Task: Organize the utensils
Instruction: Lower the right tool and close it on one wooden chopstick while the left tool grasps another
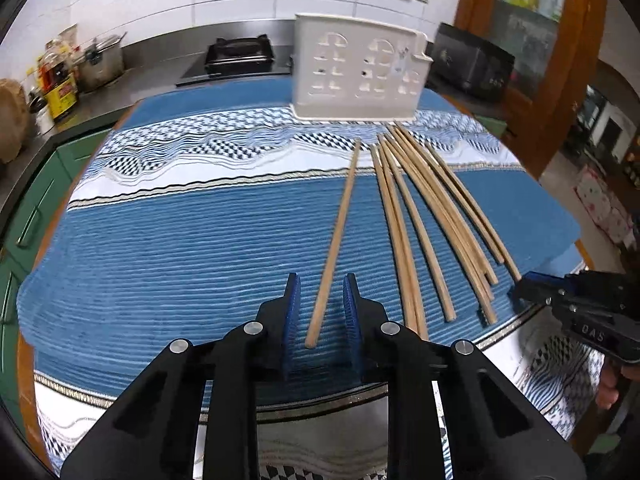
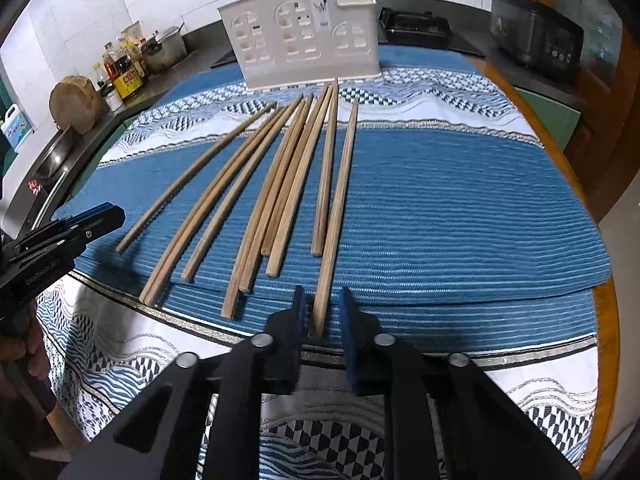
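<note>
Several wooden chopsticks lie fanned on a blue mat, tips toward a white perforated utensil holder. One chopstick lies apart on the left; its near end sits between the jaws of my open left gripper. In the right wrist view the rightmost chopstick of the fan has its near end between the jaws of my open right gripper. The holder stands behind. Each gripper shows in the other view, the right gripper and the left gripper.
The mat lies on a patterned blue-and-white cloth over a round wooden table. Behind are a counter with bottles, a pot, a black stove and a dark appliance.
</note>
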{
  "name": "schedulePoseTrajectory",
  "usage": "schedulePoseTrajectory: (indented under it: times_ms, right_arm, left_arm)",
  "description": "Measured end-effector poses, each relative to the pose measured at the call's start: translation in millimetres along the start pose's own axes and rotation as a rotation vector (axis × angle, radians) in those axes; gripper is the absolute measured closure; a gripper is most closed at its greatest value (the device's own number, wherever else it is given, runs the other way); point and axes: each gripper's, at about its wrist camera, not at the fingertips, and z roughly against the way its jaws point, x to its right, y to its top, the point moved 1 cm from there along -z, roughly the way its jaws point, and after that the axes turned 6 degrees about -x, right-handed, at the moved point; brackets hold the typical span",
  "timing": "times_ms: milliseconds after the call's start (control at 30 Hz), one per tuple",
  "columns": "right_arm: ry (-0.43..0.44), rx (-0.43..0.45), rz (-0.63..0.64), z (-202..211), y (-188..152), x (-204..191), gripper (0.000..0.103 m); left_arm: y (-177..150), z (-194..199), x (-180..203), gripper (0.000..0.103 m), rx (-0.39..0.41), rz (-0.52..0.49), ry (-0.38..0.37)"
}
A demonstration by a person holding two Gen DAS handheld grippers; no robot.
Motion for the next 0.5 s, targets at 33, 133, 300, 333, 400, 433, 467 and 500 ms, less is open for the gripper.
schedulePoseTrajectory:
  times_ms: [33,133,300,333,400,433,467,500]
  right_arm:
    - [0.0,-0.004,-0.002,-1.7,-0.2,0.3,0.092]
    - [0.0,-0.008,-0.005,-4.1,-0.4,1.2,0.093]
    - [-0.007,-0.012,-0.001,-5.1,1.0,-0.3,0.094]
    - [-0.008,-0.012,0.0,-5.9,2.2,-0.3,0.094]
    - [-0.011,-0.01,0.002,-5.6,2.2,-0.3,0.095]
    - [-0.012,-0.01,0.001,-5.6,2.3,0.3,0.095]
    - [-0.012,-0.007,-0.001,-5.2,2.0,0.2,0.096]
    - [-0.011,-0.005,-0.001,-4.4,1.9,0.4,0.096]
  left_arm:
    - [-0.1,-2.8,1.3,0.082,-0.009,-0.01,-0.005]
    - [-0.6,-11.7,-0.8,0.082,-0.041,-0.001,-0.015]
    - [-2.6,-23.5,-3.6,0.082,-0.084,-0.002,-0.028]
    - [-3.3,-25.6,-3.1,0.082,-0.092,-0.007,-0.03]
    - [-4.7,-28.7,-2.2,0.086,-0.104,-0.018,-0.023]
    - [-4.8,-29.3,-2.0,0.086,-0.106,-0.019,-0.021]
    - [-4.8,-29.3,-2.5,0.09,-0.107,-0.019,-0.016]
    - [-4.9,-29.6,-2.7,0.091,-0.108,-0.022,-0.009]
